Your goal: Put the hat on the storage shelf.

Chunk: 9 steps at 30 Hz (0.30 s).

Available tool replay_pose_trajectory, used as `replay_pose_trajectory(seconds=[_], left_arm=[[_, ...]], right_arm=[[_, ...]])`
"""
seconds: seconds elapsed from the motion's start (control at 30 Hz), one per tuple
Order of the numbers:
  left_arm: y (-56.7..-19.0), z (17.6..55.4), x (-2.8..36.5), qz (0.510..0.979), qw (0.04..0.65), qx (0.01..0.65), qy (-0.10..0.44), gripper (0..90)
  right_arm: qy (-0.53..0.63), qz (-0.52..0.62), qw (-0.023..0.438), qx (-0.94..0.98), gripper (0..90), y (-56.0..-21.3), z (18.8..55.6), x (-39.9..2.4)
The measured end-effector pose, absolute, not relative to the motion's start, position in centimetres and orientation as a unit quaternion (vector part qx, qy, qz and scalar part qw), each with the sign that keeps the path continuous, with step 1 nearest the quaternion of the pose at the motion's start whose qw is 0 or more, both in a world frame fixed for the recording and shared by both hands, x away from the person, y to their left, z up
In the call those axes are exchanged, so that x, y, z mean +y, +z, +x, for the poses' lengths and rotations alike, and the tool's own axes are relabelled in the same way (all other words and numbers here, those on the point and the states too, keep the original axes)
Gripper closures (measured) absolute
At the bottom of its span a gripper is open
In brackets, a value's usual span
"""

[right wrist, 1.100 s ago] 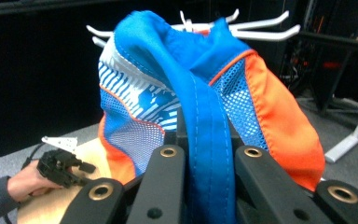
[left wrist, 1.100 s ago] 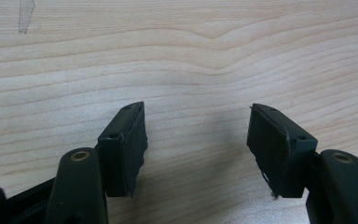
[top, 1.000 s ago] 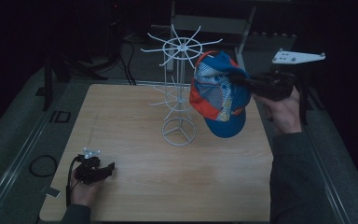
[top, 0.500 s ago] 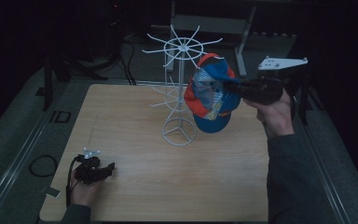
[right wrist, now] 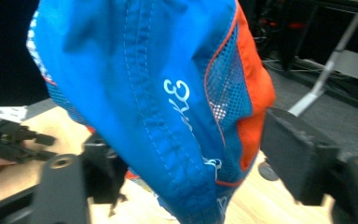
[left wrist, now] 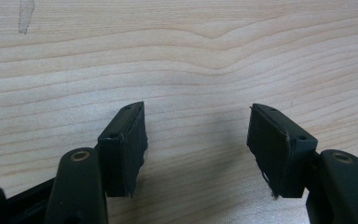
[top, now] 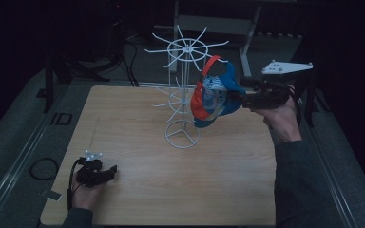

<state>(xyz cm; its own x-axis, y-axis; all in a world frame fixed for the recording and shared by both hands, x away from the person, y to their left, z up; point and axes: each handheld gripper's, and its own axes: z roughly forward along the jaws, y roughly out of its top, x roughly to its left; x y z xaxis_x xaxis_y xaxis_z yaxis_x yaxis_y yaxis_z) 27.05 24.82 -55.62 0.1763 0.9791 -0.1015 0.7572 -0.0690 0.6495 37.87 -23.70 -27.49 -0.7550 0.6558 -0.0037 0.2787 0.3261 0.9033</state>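
- High view: the right gripper (top: 240, 97) carries a blue-and-orange cap (top: 214, 95) at its jaw tips, against the upper spokes of the white wire rack (top: 183, 90). Whether the cap hangs on a spoke cannot be told; judged not yet released. The left gripper (top: 105, 172) rests on the wooden table (top: 228, 171), well apart.
- Left gripper view: jaws spread, nothing between them; bare table beyond.
- Right gripper view: the cap (right wrist: 168, 93) sits between the jaws; the grip itself is hidden, so closure cannot be told. Hanging and release remain.
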Motion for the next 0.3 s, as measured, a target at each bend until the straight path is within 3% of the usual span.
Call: replay_pose_trajectory(seconds=[0.3], left_arm=[[-55.63, 27.06, 24.81, 0.707, 0.298, 0.614, 0.186, 38.1]], right_arm=[[0.48, 0.292, 0.205, 0.801, 16.2, -27.74, 37.34, -23.58]])
